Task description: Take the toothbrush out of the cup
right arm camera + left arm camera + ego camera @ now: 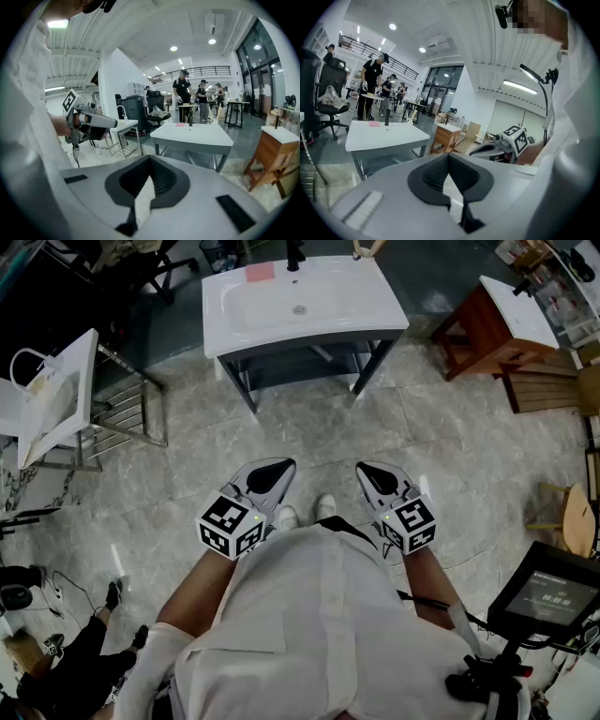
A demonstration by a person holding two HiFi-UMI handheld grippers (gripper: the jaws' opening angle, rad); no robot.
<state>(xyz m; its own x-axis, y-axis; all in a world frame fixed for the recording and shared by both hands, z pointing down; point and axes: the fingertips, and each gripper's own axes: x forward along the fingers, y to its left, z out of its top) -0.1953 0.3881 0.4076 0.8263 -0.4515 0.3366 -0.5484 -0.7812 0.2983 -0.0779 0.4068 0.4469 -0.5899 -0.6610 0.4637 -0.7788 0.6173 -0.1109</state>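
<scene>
Left gripper (pixel 279 468), right gripper (pixel 372 470) held at waist; both jaws pressed together, nothing gripped; sink (pixel 370 322) well apart at 12 o'clock, equally far from each; cup, toothbrush not made out, axis untold; beige item (pixel 368 247) at sink's far edge cut off, unidentified. Counted: two grippers; one sink; one faucet (pixel 293 254); one pink pad (pixel 260 272).

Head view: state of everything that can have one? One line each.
Left tool: shut, nothing between the jaws.
Right tool: shut, nothing between the jaws.
White rectangular washbasin on a dark stand: upright, bowl empty.
Black faucet: no water seen running.
Pink flat pad: lying flat on the washbasin's back rim, left of the faucet.
Black monitor on a stand: lit.
</scene>
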